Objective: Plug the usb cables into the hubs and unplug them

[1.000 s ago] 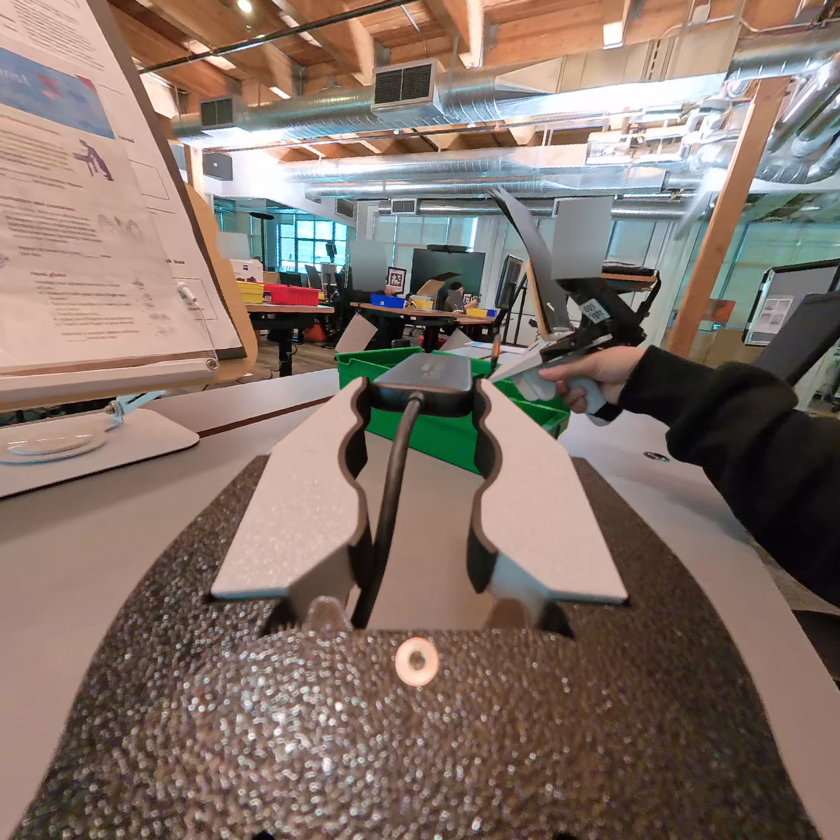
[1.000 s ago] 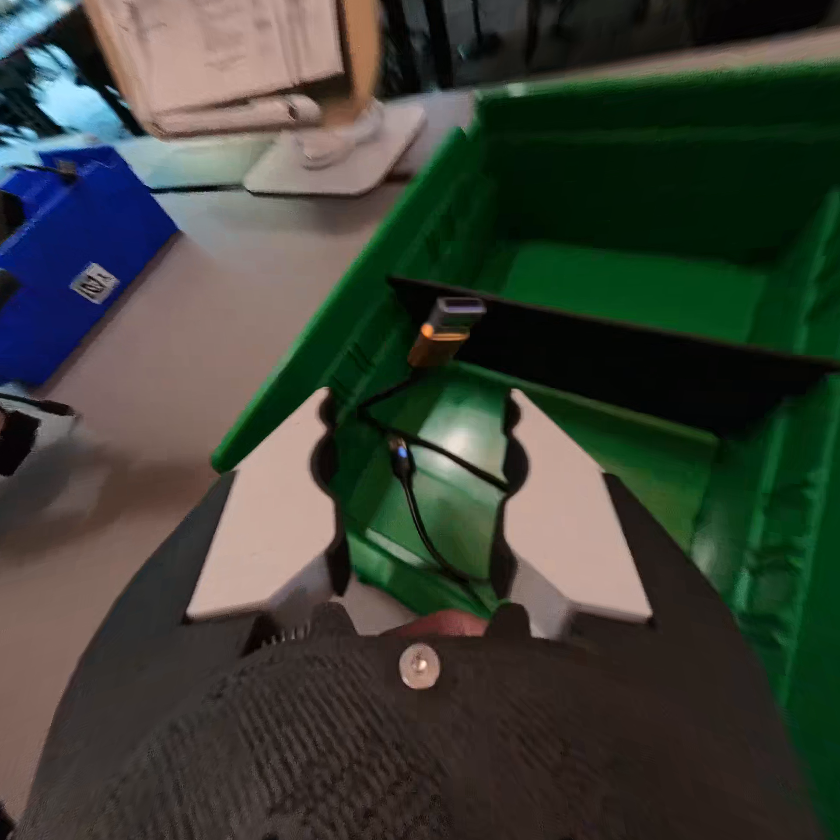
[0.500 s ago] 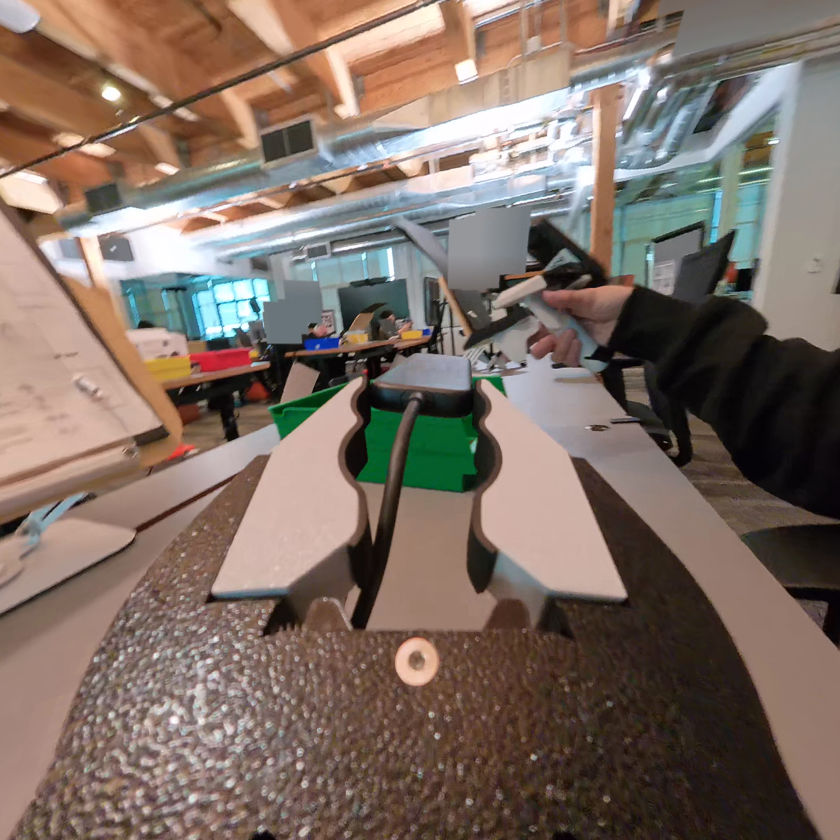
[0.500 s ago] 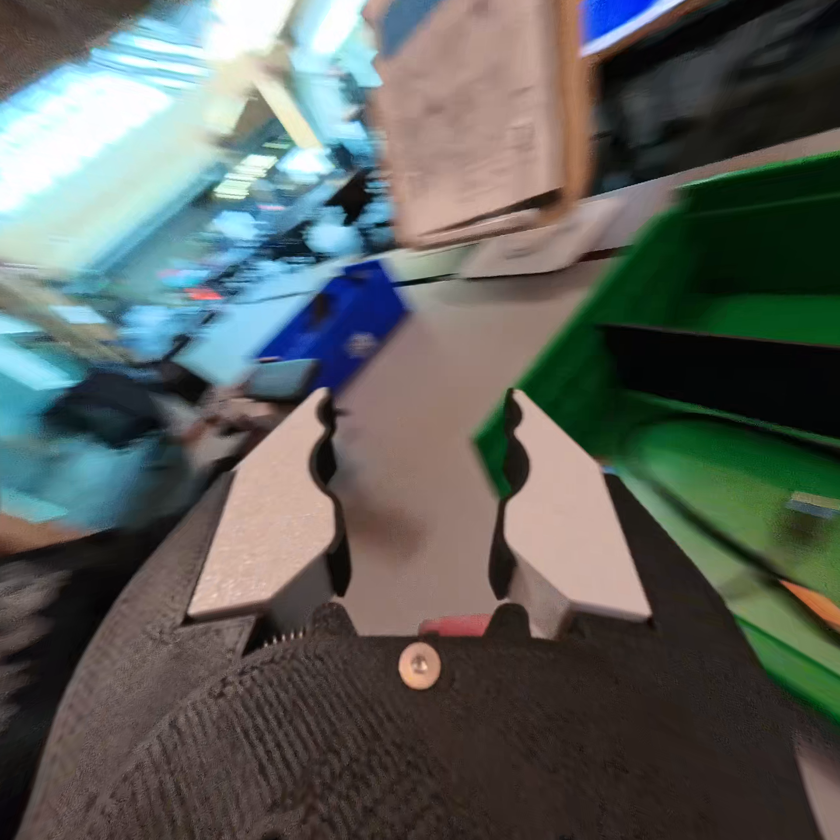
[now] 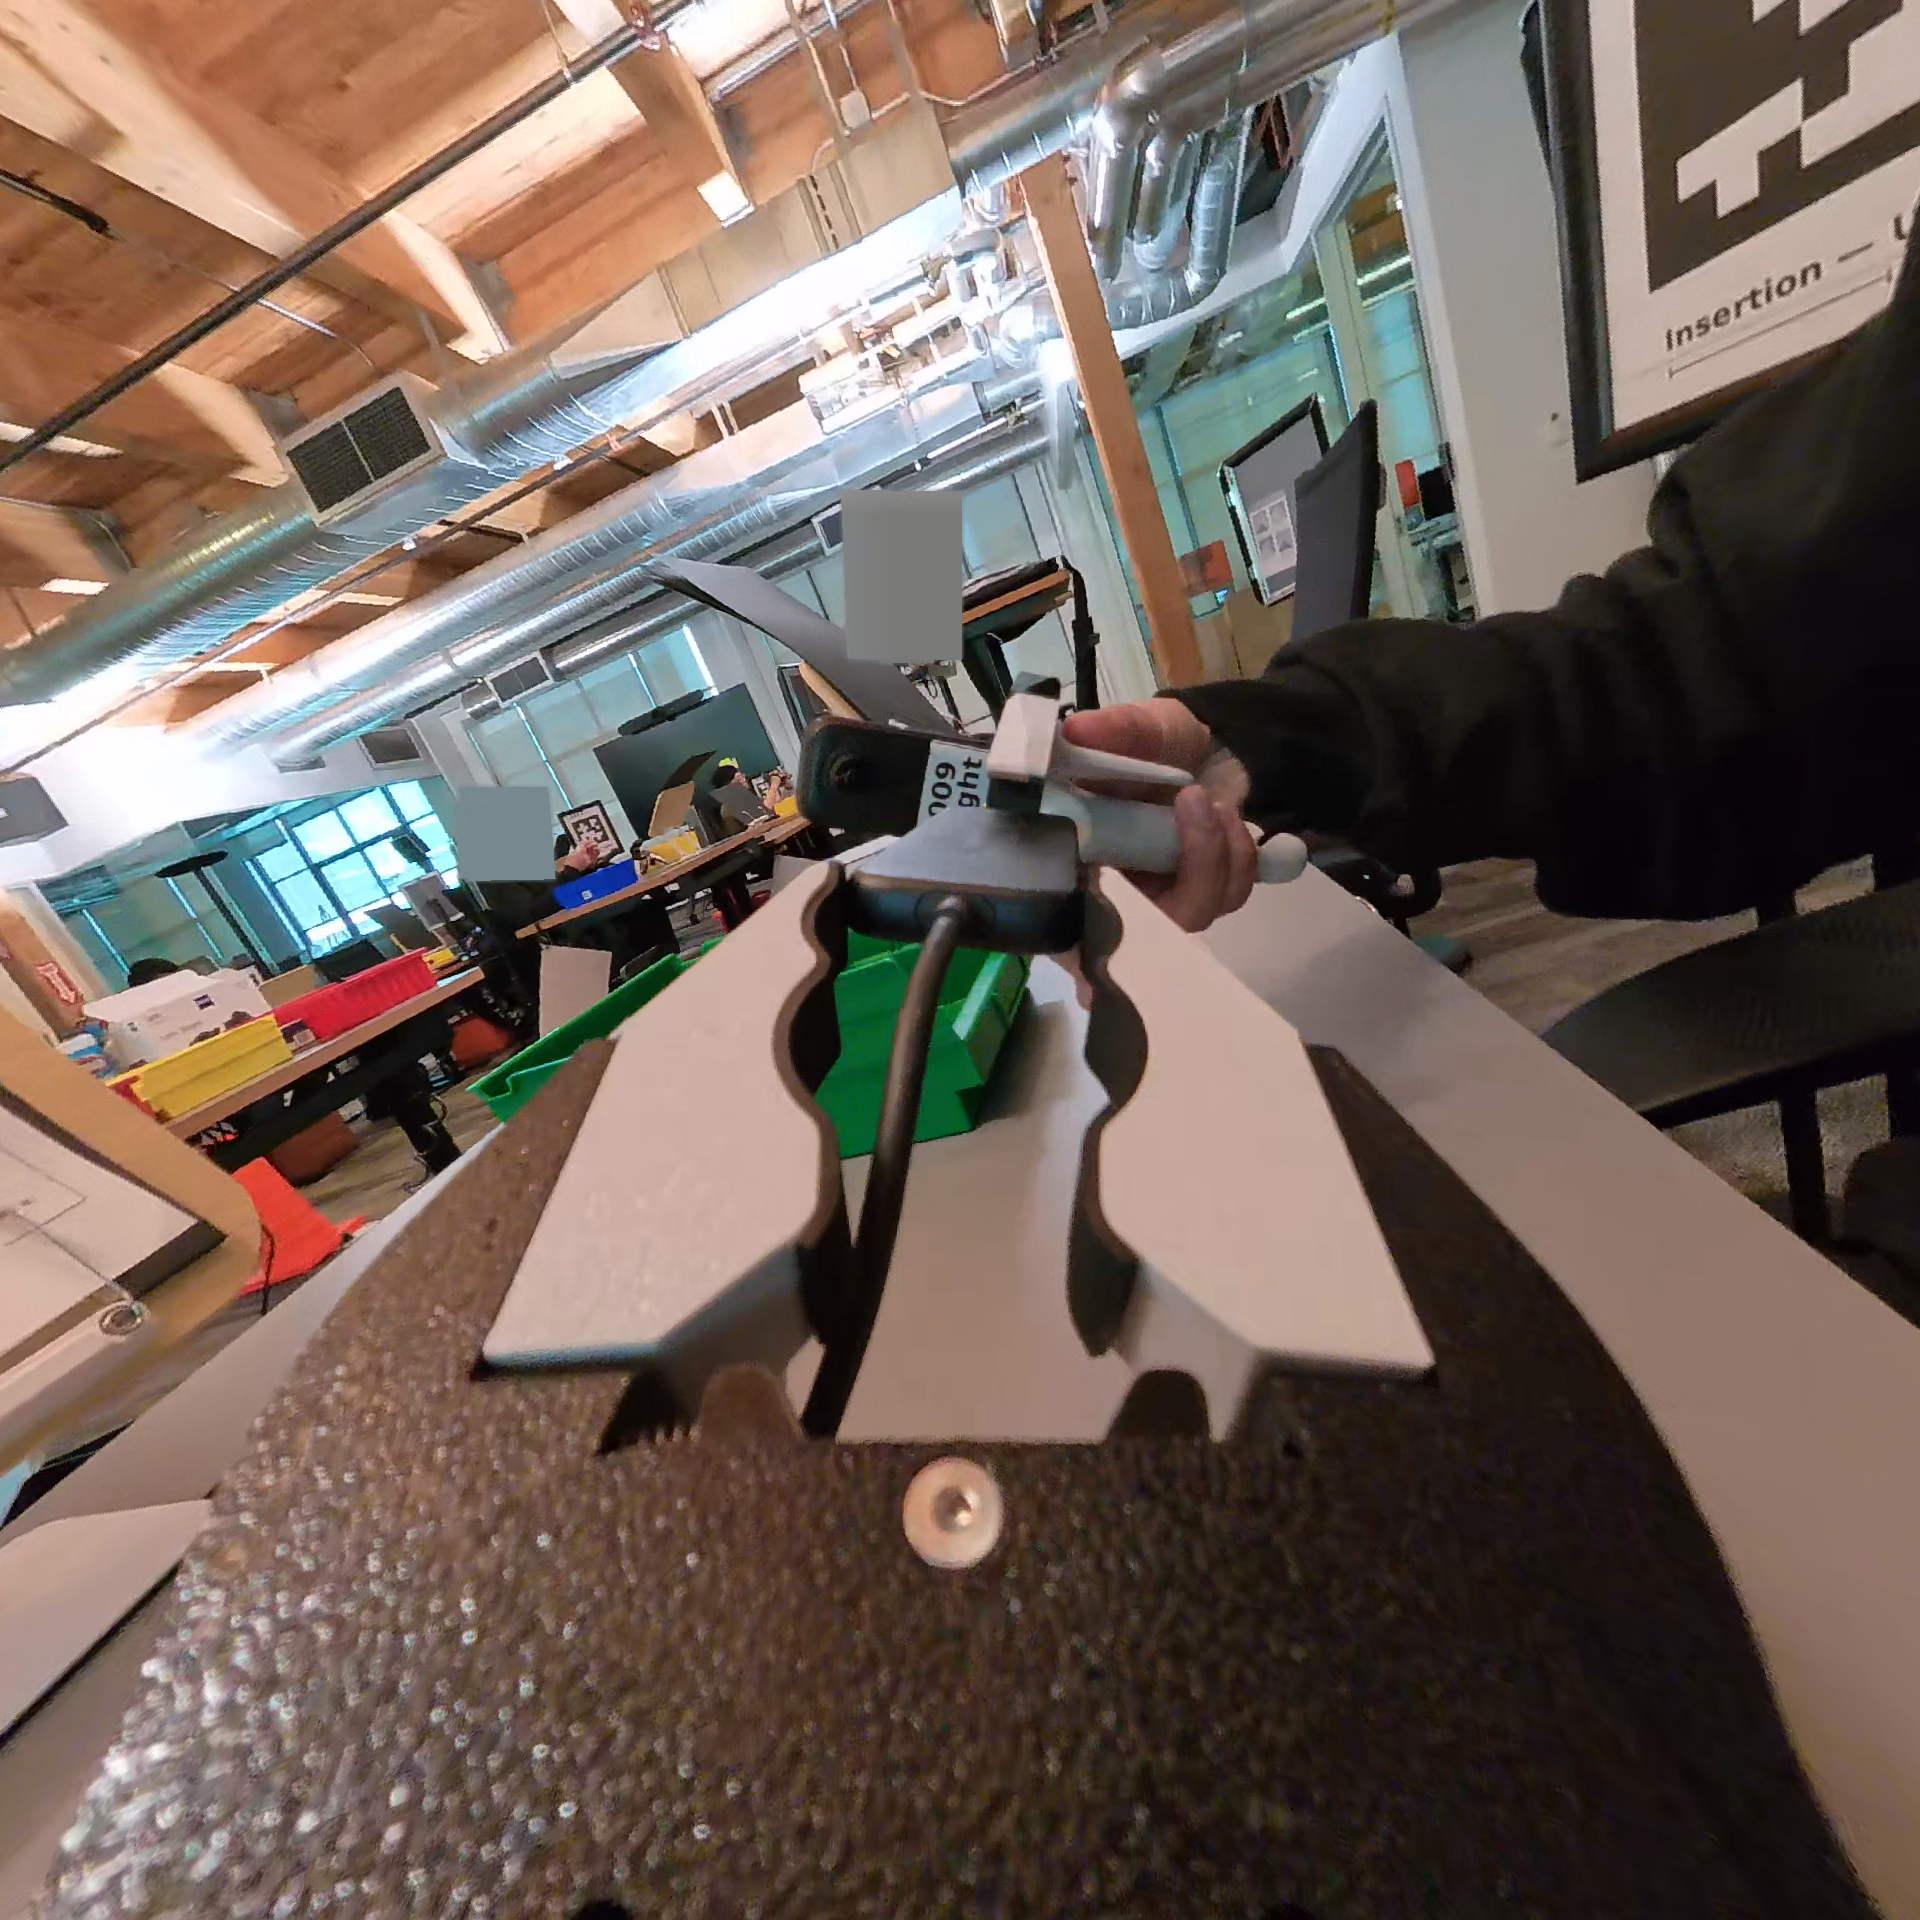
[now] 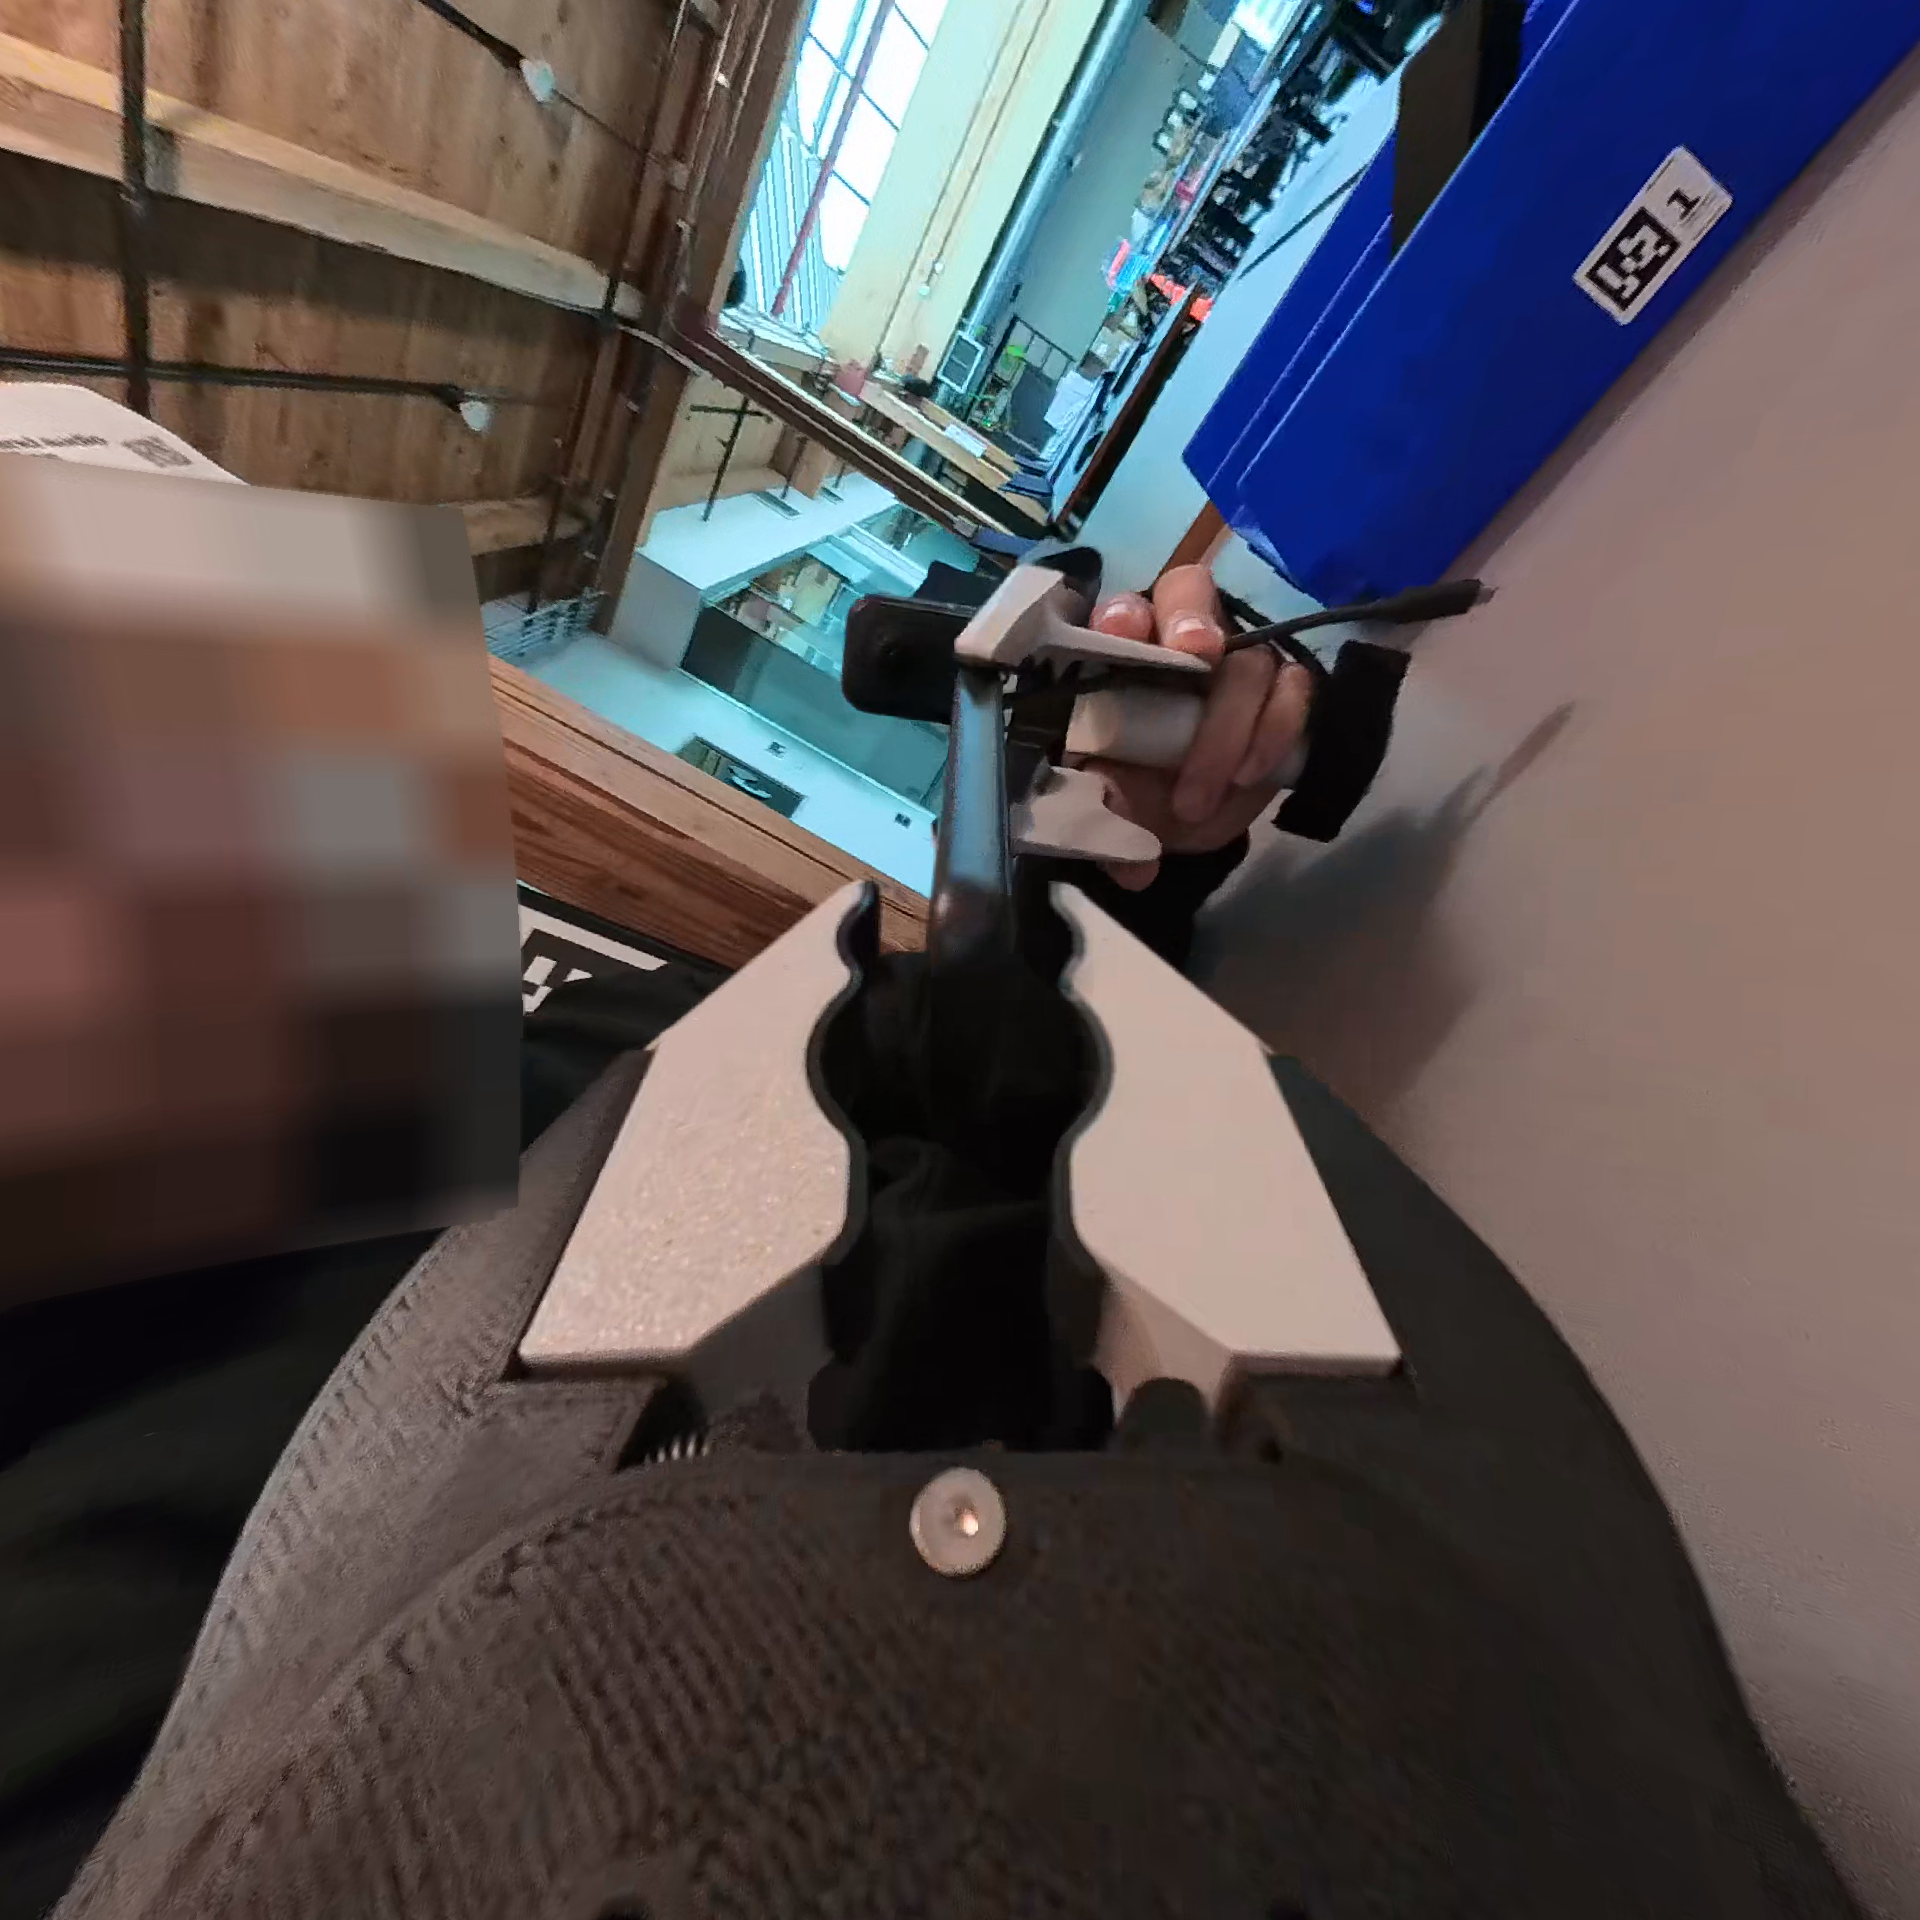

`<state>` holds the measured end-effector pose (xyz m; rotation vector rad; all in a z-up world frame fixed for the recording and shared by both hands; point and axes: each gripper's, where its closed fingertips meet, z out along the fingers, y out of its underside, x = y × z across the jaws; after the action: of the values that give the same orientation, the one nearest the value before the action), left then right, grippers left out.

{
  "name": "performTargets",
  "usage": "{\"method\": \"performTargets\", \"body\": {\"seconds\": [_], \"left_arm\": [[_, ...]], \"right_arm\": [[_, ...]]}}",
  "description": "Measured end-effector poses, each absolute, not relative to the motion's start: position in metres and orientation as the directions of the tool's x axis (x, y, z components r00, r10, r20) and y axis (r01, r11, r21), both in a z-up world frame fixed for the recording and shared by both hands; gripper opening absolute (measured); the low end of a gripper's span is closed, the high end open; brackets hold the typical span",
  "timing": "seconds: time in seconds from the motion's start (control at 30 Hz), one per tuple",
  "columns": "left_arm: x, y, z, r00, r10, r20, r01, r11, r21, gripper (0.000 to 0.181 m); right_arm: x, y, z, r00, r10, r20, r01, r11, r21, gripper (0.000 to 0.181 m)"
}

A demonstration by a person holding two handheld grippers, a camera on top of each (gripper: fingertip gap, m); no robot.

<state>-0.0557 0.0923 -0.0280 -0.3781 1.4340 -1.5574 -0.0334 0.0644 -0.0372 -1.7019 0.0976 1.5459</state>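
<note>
The left claw (image 5: 961,914) pinches a dark, rounded-edge hub (image 5: 966,883) at frame centre, its rubbery black cable (image 5: 894,1132) trailing back between the matte grey fingers. Only the right wrist view shows the hub edge-on (image 6: 971,821), entering the spread right claw (image 6: 961,925); a blue bin (image 6: 1507,343) with a white sticker sits upper right. A green bin (image 5: 904,1049) lies on the grey desk (image 5: 1455,1091)

2 hand-held grippers (image 5: 961,914) (image 6: 961,925), 1 hub (image 5: 966,883), 1 green bin (image 5: 883,1049), 1 blue bin (image 6: 1507,343).
</note>
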Motion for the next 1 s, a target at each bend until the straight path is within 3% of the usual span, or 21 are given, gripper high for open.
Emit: {"method": "performTargets", "body": {"seconds": [0.17, 0.33, 0.53, 0.7, 0.87, 1.0], "left_arm": [[-0.052, 0.083, -0.036, -0.489, -0.762, -0.425, 0.423, 0.219, -0.879, 0.043], [-0.053, 0.083, -0.033, -0.475, -0.761, -0.443, 0.444, 0.227, -0.867, 0.043], [-0.048, 0.088, -0.036, -0.462, -0.79, -0.403, 0.412, 0.211, -0.886, 0.043], [-0.058, 0.109, -0.003, -0.408, -0.879, -0.247, 0.503, 0.01, -0.864, 0.103], [-0.058, 0.142, 0.009, -0.221, -0.955, -0.196, 0.549, 0.044, -0.835, 0.111], [-0.052, 0.148, 0.003, -0.193, -0.966, -0.169, 0.514, 0.047, -0.856, 0.108]], "right_arm": [[-0.05, 0.065, -0.04, 0.235, 0.447, -0.863, -0.539, -0.679, -0.498, 0.035], [-0.049, 0.076, -0.041, 0.223, 0.43, -0.875, -0.6, -0.647, -0.471, 0.011], [-0.043, 0.085, -0.041, 0.329, 0.453, -0.829, -0.601, -0.576, -0.553, 0.011], [-0.013, 0.086, -0.023, 0.522, 0.463, -0.716, -0.578, -0.426, -0.696, 0.011], [0.037, 0.072, 0.031, 0.762, 0.403, -0.506, -0.464, -0.205, -0.862, 0.011], [0.095, 0.054, 0.066, 0.94, 0.186, -0.287, -0.263, -0.146, -0.954, 0.011]]}}
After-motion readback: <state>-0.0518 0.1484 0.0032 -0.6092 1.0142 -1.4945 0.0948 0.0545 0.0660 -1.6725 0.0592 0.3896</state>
